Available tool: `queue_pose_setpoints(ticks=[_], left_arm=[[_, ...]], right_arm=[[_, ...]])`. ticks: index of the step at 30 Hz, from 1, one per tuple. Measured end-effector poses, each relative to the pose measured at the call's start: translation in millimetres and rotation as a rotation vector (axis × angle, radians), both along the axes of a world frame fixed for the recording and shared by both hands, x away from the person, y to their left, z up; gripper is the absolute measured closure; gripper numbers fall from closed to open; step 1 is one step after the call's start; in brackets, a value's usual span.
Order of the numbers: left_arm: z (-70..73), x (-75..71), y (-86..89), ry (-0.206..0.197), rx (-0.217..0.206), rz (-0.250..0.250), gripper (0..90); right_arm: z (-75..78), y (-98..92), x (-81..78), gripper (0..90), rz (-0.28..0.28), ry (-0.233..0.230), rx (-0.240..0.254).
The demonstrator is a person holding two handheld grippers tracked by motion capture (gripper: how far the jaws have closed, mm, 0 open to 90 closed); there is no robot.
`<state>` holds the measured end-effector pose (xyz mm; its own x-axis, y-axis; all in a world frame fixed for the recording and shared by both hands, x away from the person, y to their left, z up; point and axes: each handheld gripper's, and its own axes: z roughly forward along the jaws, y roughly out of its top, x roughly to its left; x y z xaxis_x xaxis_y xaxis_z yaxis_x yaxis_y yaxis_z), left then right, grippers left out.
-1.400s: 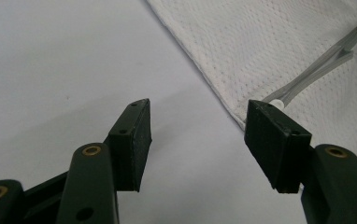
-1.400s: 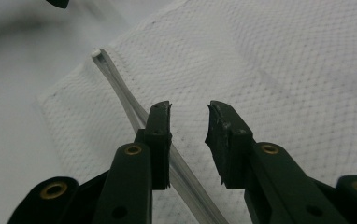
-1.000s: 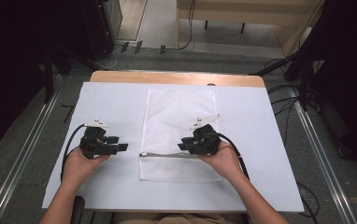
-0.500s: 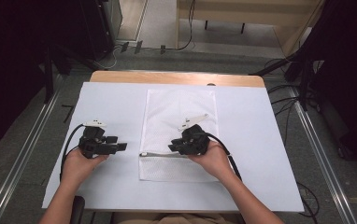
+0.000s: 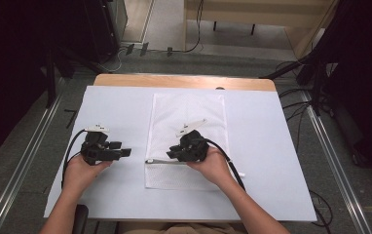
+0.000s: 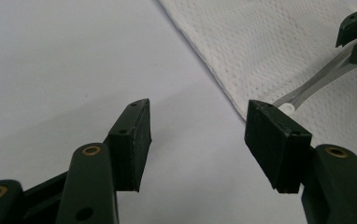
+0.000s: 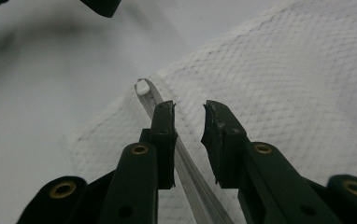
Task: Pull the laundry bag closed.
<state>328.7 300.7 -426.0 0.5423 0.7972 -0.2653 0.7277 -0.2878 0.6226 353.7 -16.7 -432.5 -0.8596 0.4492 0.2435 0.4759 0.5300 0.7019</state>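
Note:
A white mesh bag (image 5: 186,117) lies flat on the white table (image 5: 271,146). A translucent zipper strip (image 5: 157,162) runs across it near its front end. My right gripper (image 5: 170,155) hovers low over that strip, pointing left. In the right gripper view the jaws (image 7: 188,116) stand a narrow gap apart and have just been closing. The strip (image 7: 190,172) passes beside the left pad, and its white end (image 7: 142,87) lies just ahead; nothing is pinched. My left gripper (image 5: 125,152) rests left of the bag, wide open (image 6: 197,133) over bare table, facing the bag's edge (image 6: 223,79).
The table's wooden far edge (image 5: 184,82) shows beyond the white cover. Cables trail from both grippers toward the front. Metal rails (image 5: 28,146) and dark equipment flank the table on the floor.
My right gripper has slid left along the zipper strip toward the bag's left edge, its jaws narrowing. The left hand and gripper have stayed put.

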Motion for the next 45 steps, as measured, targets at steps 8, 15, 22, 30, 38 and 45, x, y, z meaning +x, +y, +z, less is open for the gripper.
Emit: queue_pose_setpoints(ticks=[8,15,22,30,38,45], left_arm=[[-0.2,0.2,-0.6,-0.001,0.006,0.001,41.5],[-0.5,0.8,-0.3,-0.001,0.004,-0.001,41.5],[-0.5,0.8,0.7,-0.007,0.001,0.004,41.5],[-0.4,0.8,0.4,-0.007,0.002,0.003,41.5],[-0.3,0.7,0.5,-0.008,0.007,0.0,41.5],[-0.3,0.7,0.5,-0.009,0.006,0.002,41.5]], right_arm=[[-6.1,10.8,2.0,74.6,0.003,0.003,-0.008],[-7.9,26.0,0.8,75.5,0.03,0.004,-0.02],[-11.0,44.2,-0.9,80.1,0.063,0.011,-0.027],[-11.3,56.0,-2.1,82.5,0.079,0.028,-0.028],[-17.6,67.6,1.4,81.5,0.08,0.053,-0.036],[-23.7,71.3,0.9,81.1,0.092,0.071,-0.054]])
